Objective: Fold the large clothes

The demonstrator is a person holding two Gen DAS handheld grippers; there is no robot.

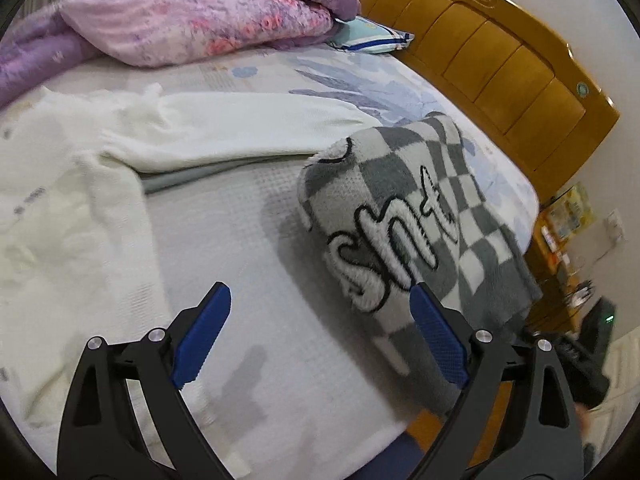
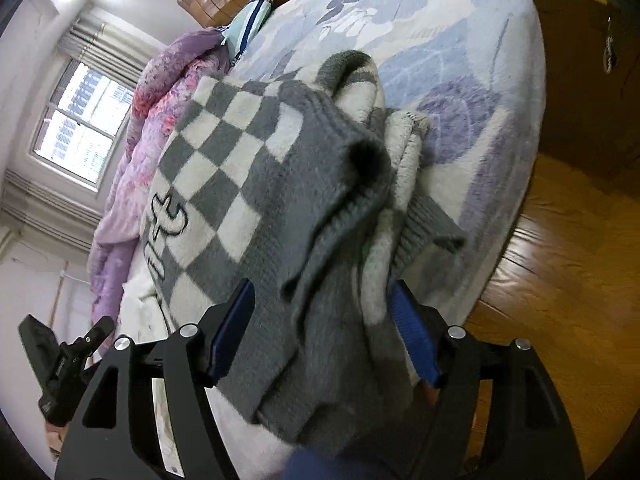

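I see one checkered grey-and-white sweater [image 1: 404, 216] folded into a thick bundle near the corner of the bed [image 1: 240, 264], its long axis running from the near edge up toward the wooden headboard [image 1: 500, 56], with the outlined lettering reading along that same line. My left gripper [image 1: 320, 336] stands wide open above bare bedcover, nothing between its blue pads, the bundle just beside its right finger. My right gripper [image 2: 320, 332] has its jaws spread with the grey ribbed end of the sweater lying between them; I cannot tell whether the pads press the knit, though they look apart from it. One white garment [image 1: 132, 148] lies spread flat to the left of the bundle, a sleeve stretched toward it. Farther back sit one purple floral quilt [image 1: 208, 12], heaped, and one striped pillow [image 1: 372, 38] against the headboard. Wooden floor [image 2: 560, 264] shows beyond the bed's edge.
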